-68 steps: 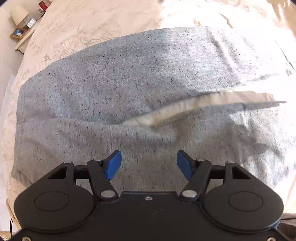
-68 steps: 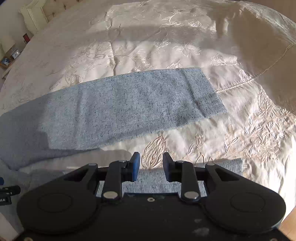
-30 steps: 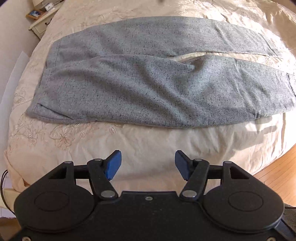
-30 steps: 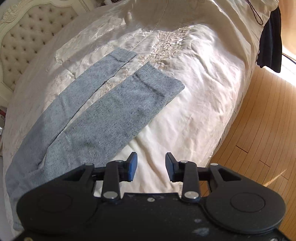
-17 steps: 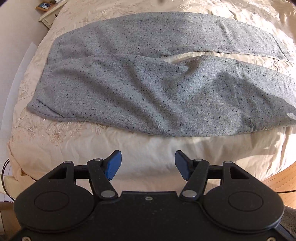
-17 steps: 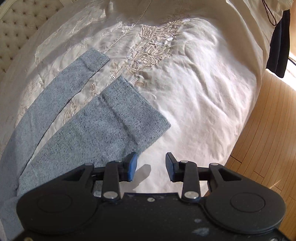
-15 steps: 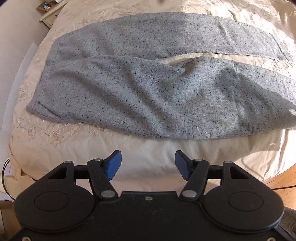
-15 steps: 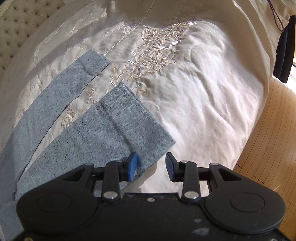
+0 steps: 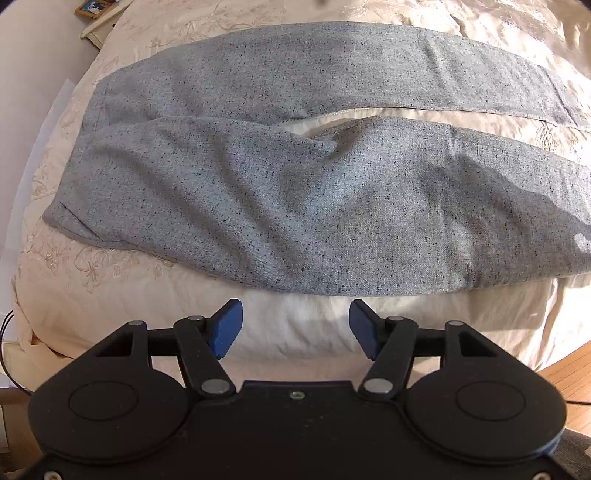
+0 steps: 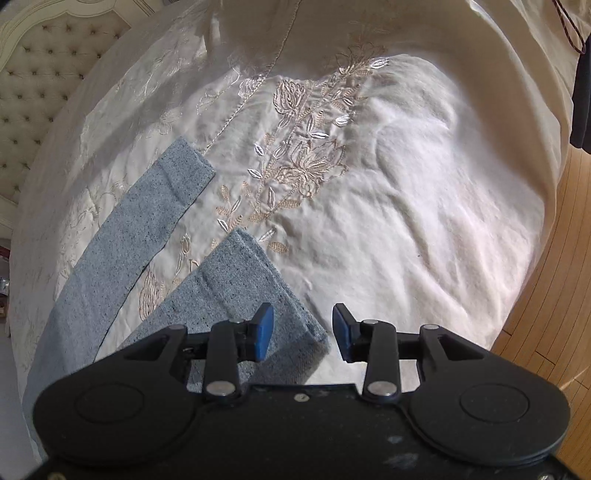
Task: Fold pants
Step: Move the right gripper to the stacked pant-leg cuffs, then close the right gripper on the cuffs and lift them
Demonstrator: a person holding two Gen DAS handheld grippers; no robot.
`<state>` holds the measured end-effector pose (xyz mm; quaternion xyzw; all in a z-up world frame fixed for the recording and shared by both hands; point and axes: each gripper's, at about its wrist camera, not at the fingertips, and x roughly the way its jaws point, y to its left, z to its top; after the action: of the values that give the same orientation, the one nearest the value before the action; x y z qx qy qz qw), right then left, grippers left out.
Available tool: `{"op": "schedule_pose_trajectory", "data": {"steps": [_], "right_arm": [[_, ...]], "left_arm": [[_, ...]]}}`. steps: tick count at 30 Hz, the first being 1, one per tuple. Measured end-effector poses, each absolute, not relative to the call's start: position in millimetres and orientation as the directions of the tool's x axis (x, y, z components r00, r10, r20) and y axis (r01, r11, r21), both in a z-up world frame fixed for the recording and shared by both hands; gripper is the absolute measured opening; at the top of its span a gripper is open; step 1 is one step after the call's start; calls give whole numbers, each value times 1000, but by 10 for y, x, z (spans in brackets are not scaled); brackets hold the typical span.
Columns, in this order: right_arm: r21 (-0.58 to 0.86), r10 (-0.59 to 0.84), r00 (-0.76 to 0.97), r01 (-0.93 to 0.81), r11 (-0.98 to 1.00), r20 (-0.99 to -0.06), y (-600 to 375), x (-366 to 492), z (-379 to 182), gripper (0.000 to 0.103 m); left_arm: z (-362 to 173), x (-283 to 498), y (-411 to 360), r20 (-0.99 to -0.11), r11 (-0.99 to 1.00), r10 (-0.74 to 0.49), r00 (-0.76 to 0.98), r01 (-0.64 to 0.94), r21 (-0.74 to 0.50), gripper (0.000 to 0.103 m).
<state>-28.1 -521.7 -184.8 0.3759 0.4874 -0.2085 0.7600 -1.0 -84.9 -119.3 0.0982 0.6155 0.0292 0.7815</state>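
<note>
Grey speckled pants (image 9: 295, 206) lie flat across a cream embroidered bedspread (image 9: 110, 295), waistband at the left, both legs running right with a narrow gap between them. My left gripper (image 9: 295, 325) is open and empty, just short of the near leg's front edge at mid-length. In the right wrist view the two leg cuffs show: the far cuff (image 10: 181, 170) and the near cuff (image 10: 251, 288). My right gripper (image 10: 303, 328) is open and empty, right over the near cuff's corner.
The bed's near edge drops to a wooden floor (image 10: 546, 295) at the right. A tufted headboard (image 10: 44, 85) stands at the far left. A dark garment (image 10: 581, 110) hangs at the right edge. A nightstand with a picture frame (image 9: 92, 7) sits beyond the waistband.
Both grippers have moved in closer to the pants. The right gripper has come down onto the near cuff's corner; the left has neared the near leg's front edge. Both stay open.
</note>
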Motion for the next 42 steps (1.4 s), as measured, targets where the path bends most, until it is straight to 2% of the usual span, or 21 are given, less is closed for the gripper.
{"op": "schedule_pose_trajectory", "data": {"steps": [6, 15, 18, 20, 21, 22, 28, 35, 42], "right_arm": [[449, 122, 479, 663, 599, -869, -5067, -616, -1939, 40], [438, 146, 436, 706, 557, -888, -4832, -331, -2284, 42], [457, 203, 418, 708, 538, -886, -4822, -273, -2313, 42], [443, 207, 397, 719, 535, -894, -4822, -251, -2304, 36], [443, 199, 403, 722, 532, -893, -4819, -255, -2283, 15], [447, 184, 416, 723, 527, -891, -4823, -264, -2248, 7], [453, 120, 463, 727, 516, -878, -4767, -269, -1839, 7], [427, 34, 513, 674, 603, -858, -4615, -117, -1238, 7], [368, -39, 507, 674, 640, -861, -4519, -53, -964, 6]], "left_arm": [[-1164, 27, -789, -952, 976, 190, 239, 54, 209, 66], [-1072, 14, -411, -944, 972, 236, 232, -44, 233, 66], [-1109, 19, -274, -944, 969, 248, 216, -68, 239, 66], [-1139, 34, -179, -943, 966, 258, 211, -83, 245, 66], [-1156, 46, -134, -943, 966, 258, 210, -87, 245, 66], [-1169, 59, -92, -943, 966, 256, 212, -90, 242, 66], [-1265, 176, 199, -939, 967, 253, 232, -92, 238, 66], [-1362, 342, 591, -956, 981, 160, 247, -148, 126, 66], [-1535, 626, 856, -958, 980, 146, 245, -172, 105, 66]]}}
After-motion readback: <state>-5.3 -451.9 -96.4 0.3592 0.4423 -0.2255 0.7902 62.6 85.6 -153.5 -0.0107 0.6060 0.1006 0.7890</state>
